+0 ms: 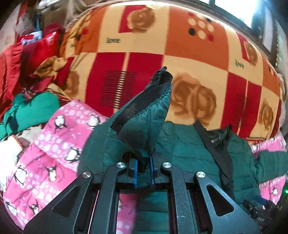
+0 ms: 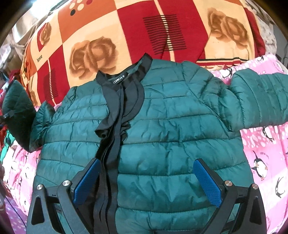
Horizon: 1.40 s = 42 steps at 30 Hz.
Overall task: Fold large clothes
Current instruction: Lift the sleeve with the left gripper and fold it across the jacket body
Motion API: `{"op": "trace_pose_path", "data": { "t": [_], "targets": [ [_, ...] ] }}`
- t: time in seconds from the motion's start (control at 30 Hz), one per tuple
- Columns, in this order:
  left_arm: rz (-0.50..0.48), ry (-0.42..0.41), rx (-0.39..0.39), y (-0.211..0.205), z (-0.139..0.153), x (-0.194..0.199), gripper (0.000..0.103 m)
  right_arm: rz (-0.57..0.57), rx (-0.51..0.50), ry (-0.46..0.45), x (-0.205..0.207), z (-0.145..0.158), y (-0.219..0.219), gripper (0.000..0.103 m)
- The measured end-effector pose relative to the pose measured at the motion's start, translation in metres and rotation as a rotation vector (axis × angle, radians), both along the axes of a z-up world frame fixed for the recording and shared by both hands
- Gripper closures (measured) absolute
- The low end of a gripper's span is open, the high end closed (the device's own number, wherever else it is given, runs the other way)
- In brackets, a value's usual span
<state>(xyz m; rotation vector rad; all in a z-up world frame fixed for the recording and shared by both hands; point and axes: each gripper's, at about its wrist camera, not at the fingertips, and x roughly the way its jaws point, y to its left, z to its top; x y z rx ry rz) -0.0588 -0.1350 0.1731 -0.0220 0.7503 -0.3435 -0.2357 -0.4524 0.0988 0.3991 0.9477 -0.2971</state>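
A dark green quilted jacket [image 2: 171, 122] with black trim lies front up on a pink penguin blanket [image 2: 266, 162], its collar toward the far side. My right gripper [image 2: 146, 164] is open above the jacket's lower front, its blue pads [image 2: 207, 181] apart and empty. My left gripper [image 1: 143, 167] is shut on the jacket's left sleeve cuff [image 1: 144, 111], which stands lifted above the blanket. The lifted sleeve shows at the left edge of the right wrist view [image 2: 16, 111]. The other sleeve [image 2: 259, 100] lies stretched out to the right.
An orange, red and cream rose-patterned blanket [image 1: 162, 54] covers the bed beyond the jacket. A pile of red and green clothes [image 1: 27, 75] lies at the far left. A window [image 1: 243, 10] is at the upper right.
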Motion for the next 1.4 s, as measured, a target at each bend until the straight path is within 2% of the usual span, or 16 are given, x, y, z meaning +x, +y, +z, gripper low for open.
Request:
{"op": "trace_pose_path", "data": {
  "t": [0.53, 0.87, 1.2, 1.4],
  "targets": [
    [-0.151, 0.038, 0.087, -0.110, -0.021, -0.038, 0.094, -0.055, 0.045, -0.028, -0.018, 0.005, -0.028, 0.000],
    [-0.250, 0.098, 0.130, -0.183, -0.055, -0.054, 0.094, -0.091, 0.019, -0.031, -0.034, 0.009, -0.051, 0.000],
    [-0.268, 0.178, 0.161, -0.212, -0.096, -0.054, 0.094, -0.116, 0.048, -0.021, -0.040, 0.002, -0.065, 0.000],
    [-0.292, 0.197, 0.144, -0.215, -0.103, -0.053, 0.094, -0.124, 0.064, -0.010, -0.040, -0.004, -0.066, 0.000]
  ]
}}
